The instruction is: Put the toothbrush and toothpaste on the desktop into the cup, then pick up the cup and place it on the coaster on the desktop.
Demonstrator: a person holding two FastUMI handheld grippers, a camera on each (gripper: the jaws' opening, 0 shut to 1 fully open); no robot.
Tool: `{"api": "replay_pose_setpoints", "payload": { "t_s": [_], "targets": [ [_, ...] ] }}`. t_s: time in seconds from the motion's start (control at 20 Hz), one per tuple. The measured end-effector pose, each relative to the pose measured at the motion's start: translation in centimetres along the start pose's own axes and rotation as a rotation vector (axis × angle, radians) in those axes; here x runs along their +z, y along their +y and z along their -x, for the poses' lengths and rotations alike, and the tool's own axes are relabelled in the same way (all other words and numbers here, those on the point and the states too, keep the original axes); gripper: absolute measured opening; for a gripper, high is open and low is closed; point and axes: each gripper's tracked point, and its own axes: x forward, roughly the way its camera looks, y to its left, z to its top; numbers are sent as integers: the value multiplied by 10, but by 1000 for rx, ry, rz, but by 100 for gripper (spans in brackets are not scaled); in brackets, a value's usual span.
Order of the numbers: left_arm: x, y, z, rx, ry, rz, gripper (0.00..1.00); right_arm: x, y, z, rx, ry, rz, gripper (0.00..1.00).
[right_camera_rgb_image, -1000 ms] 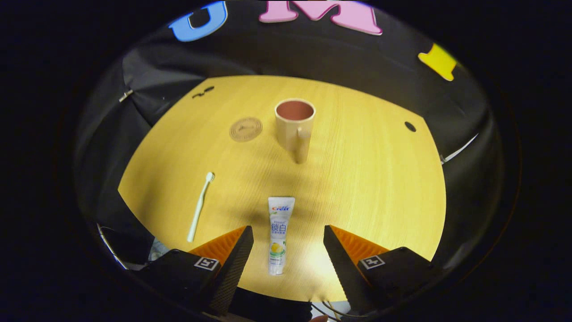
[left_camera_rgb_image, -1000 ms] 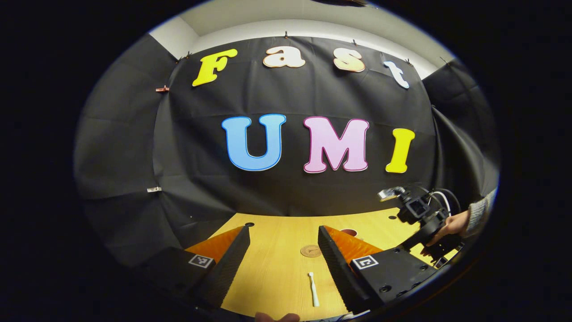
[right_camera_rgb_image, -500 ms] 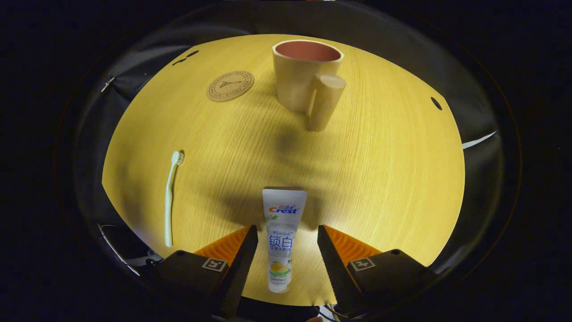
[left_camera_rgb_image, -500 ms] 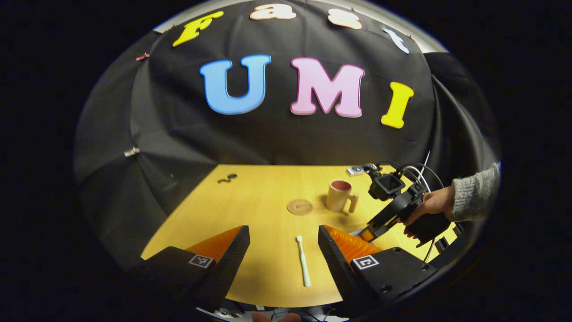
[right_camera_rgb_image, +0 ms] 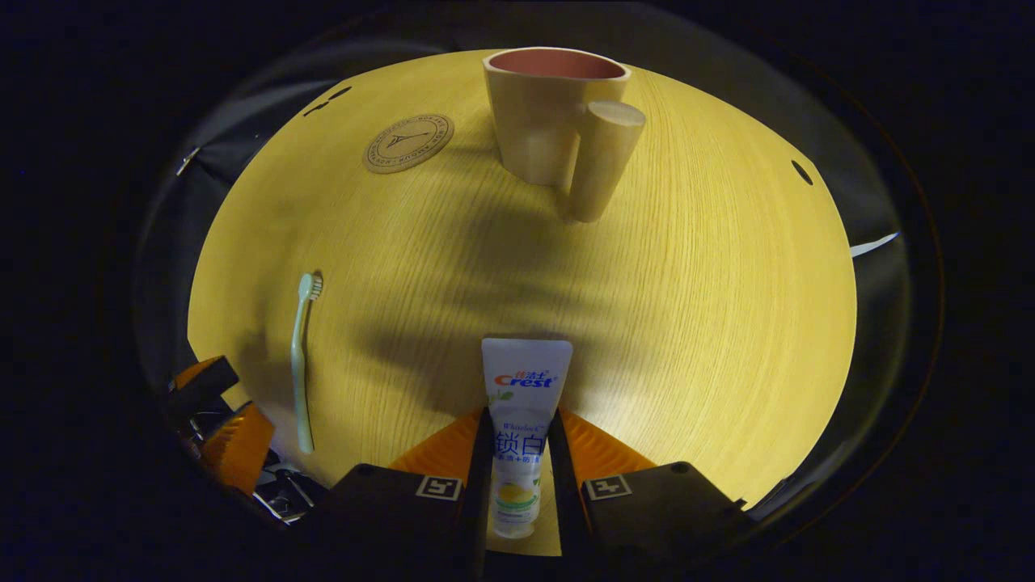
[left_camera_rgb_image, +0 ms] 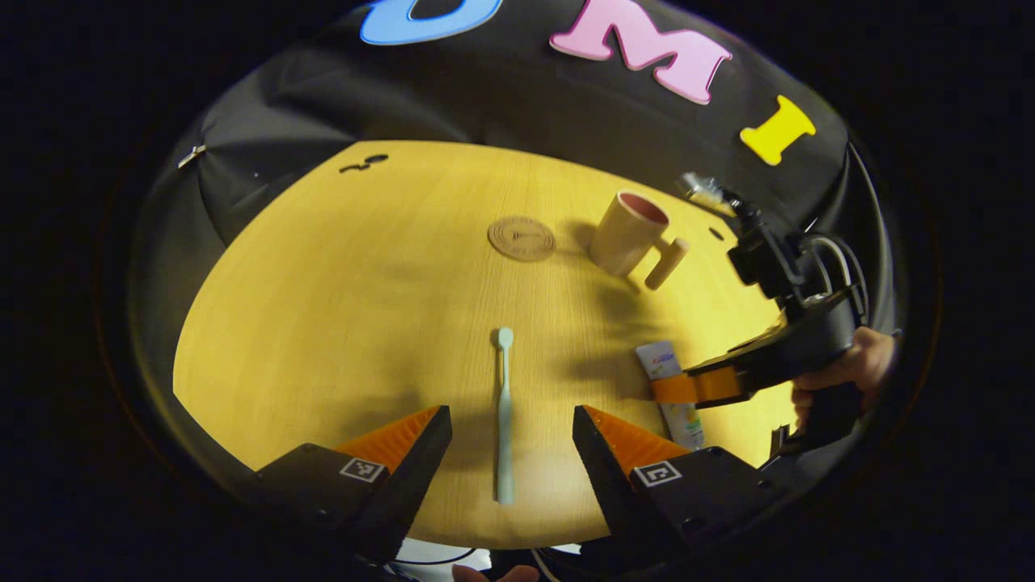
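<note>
A pale green toothbrush (left_camera_rgb_image: 504, 412) lies flat on the yellow desktop (left_camera_rgb_image: 323, 283), head pointing away, between the spread fingers of my left gripper (left_camera_rgb_image: 512, 432), which is open and hovers over its handle. My right gripper (right_camera_rgb_image: 517, 428) is shut on the white toothpaste tube (right_camera_rgb_image: 523, 396), pressing both sides of its lower half. In the left gripper view that right gripper (left_camera_rgb_image: 669, 390) sits low over the toothpaste (left_camera_rgb_image: 665, 360). The beige cup (right_camera_rgb_image: 550, 113) with a peg handle stands upright behind it. A round wooden coaster (right_camera_rgb_image: 408, 143) lies left of the cup.
A hand (left_camera_rgb_image: 849, 372) holds the right gripper at the table's right side, with cables trailing behind it. In the right gripper view my left gripper (right_camera_rgb_image: 218, 404) sits at the near left edge beside the toothbrush (right_camera_rgb_image: 301, 356). Small dark holes (right_camera_rgb_image: 802, 171) mark the desktop (right_camera_rgb_image: 728, 283).
Both grippers tilted down and moved closer to the table. The right gripper closed from open onto the toothpaste tube. The left gripper came over the toothbrush and stays open.
</note>
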Motion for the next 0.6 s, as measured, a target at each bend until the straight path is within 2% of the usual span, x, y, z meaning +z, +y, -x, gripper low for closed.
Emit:
{"api": "replay_pose_setpoints", "payload": {
  "t_s": [0.05,0.1,0.2,0.6],
  "targets": [
    [-2,-2,-8,10,27,-5,96,-2,0,-2,10,11,-8,40],
    [-1,-4,-14,15,51,-6,96,-2,-1,-1,19,18,-18,46],
    [-3,-2,-23,34,80,-17,96,0,-2,-1,36,18,-33,37],
    [-10,12,-46,138,194,-83,94,0,-2,-2,74,38,-55,37]
  ]
}}
